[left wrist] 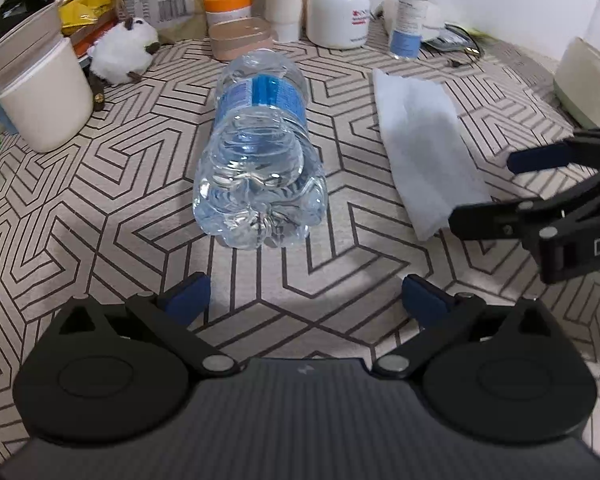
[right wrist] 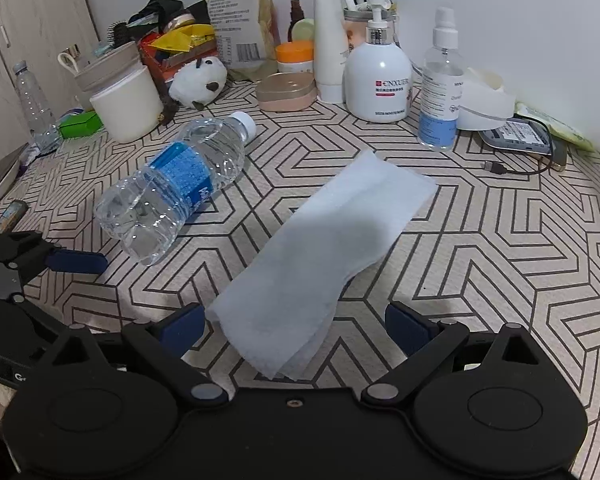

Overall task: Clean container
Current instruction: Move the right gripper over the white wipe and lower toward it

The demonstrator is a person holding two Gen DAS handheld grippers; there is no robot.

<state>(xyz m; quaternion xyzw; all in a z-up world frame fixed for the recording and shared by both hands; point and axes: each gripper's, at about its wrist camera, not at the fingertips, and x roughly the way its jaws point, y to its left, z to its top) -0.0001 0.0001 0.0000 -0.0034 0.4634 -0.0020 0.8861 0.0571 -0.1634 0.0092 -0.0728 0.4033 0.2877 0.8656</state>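
A clear plastic water bottle (left wrist: 260,152) with a blue label lies on its side on the patterned tablecloth, base toward my left gripper (left wrist: 306,298), which is open and empty just short of it. The bottle also shows in the right wrist view (right wrist: 172,188), with its white cap pointing away. A folded white wipe (right wrist: 320,248) lies flat to the bottle's right; it also shows in the left wrist view (left wrist: 416,148). My right gripper (right wrist: 294,328) is open, its fingers either side of the wipe's near end; whether they touch it I cannot tell.
A white cup (left wrist: 48,100) stands at the left. Along the back wall stand a white pump bottle (right wrist: 378,80), a clear spray bottle (right wrist: 440,88), a pink case (right wrist: 286,92), a plush toy (right wrist: 198,80) and snack bags. A cable (right wrist: 512,168) lies at the right.
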